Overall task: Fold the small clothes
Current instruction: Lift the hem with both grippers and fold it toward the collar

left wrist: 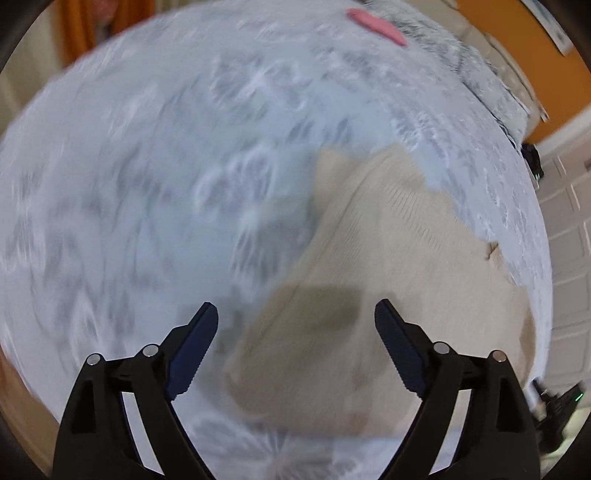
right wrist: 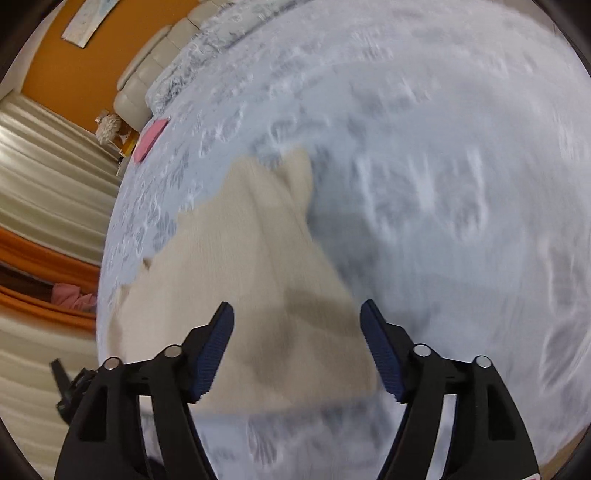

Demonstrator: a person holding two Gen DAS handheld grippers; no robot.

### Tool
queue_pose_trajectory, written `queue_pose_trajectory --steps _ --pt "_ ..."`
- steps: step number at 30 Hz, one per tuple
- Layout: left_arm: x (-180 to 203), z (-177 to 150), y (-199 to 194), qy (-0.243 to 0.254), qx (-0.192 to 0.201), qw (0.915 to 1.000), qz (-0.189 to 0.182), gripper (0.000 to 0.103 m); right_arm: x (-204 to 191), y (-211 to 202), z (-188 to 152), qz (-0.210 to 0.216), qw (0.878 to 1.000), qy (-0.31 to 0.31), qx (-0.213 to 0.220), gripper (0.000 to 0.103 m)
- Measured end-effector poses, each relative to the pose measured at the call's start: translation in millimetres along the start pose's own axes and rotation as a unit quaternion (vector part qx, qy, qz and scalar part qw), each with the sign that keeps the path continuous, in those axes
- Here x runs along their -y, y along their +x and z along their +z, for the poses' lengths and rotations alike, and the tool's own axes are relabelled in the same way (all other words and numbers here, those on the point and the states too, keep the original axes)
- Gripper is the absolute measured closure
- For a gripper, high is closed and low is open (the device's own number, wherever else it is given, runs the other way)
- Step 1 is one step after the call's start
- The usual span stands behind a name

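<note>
A cream knitted garment (left wrist: pixel 373 258) lies flat on a pale blue patterned bedspread (left wrist: pixel 147 184). My left gripper (left wrist: pixel 295 314) is open and empty, just above the garment's near left part, its shadow on the cloth. In the right wrist view the same garment (right wrist: pixel 240 266) lies left of centre on the bedspread (right wrist: pixel 461 184). My right gripper (right wrist: pixel 297 314) is open and empty above the garment's near right edge. Both views are blurred by motion.
A pink folded item (left wrist: pixel 376 26) lies at the far end of the bed; it also shows in the right wrist view (right wrist: pixel 149 140). A cream headboard (right wrist: pixel 155 55), orange wall and curtains (right wrist: pixel 44 192) lie beyond the bed's edge.
</note>
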State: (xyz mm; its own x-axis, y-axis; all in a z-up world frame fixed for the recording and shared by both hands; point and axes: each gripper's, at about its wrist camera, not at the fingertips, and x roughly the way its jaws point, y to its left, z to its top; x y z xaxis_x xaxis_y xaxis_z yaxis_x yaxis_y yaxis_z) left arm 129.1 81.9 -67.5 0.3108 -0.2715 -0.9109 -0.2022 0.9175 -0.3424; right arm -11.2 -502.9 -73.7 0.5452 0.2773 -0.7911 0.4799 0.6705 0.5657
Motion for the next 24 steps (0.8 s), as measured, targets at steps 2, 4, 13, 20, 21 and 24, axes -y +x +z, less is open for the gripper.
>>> queue_pose_trajectory --steps 2,4,13,20,21,24 --pt "-8.8 -7.1 14.5 -0.043 -0.028 0.9987 -0.008 0.018 8.2 10.6 -10.3 -0.006 0.999 0.017 -0.027 0.031" --pt "-18.5 -14.9 23.8 -0.083 -0.036 0.9956 -0.024 0.015 13.5 23.8 -18.7 -0.002 0.998 0.034 -0.052 0.03" --pt "-1.2 -18.2 10.4 -0.082 -0.029 0.9961 -0.018 0.079 -5.0 15.5 -6.7 0.038 0.998 0.056 -0.012 0.082" --pt "-12.8 -26.3 -38.7 -0.079 -0.036 0.9951 -0.047 0.084 -26.5 -41.4 -25.6 0.0 1.0 -0.022 0.017 0.084" --pt "-16.0 -29.5 -35.6 -0.079 -0.043 0.9949 -0.046 0.084 -14.7 -34.2 -30.4 -0.016 1.0 -0.018 0.004 0.084" --pt "-27.5 -45.2 -10.1 -0.091 -0.07 0.993 -0.029 0.084 17.7 3.2 -43.8 -0.049 0.997 0.013 -0.056 0.075"
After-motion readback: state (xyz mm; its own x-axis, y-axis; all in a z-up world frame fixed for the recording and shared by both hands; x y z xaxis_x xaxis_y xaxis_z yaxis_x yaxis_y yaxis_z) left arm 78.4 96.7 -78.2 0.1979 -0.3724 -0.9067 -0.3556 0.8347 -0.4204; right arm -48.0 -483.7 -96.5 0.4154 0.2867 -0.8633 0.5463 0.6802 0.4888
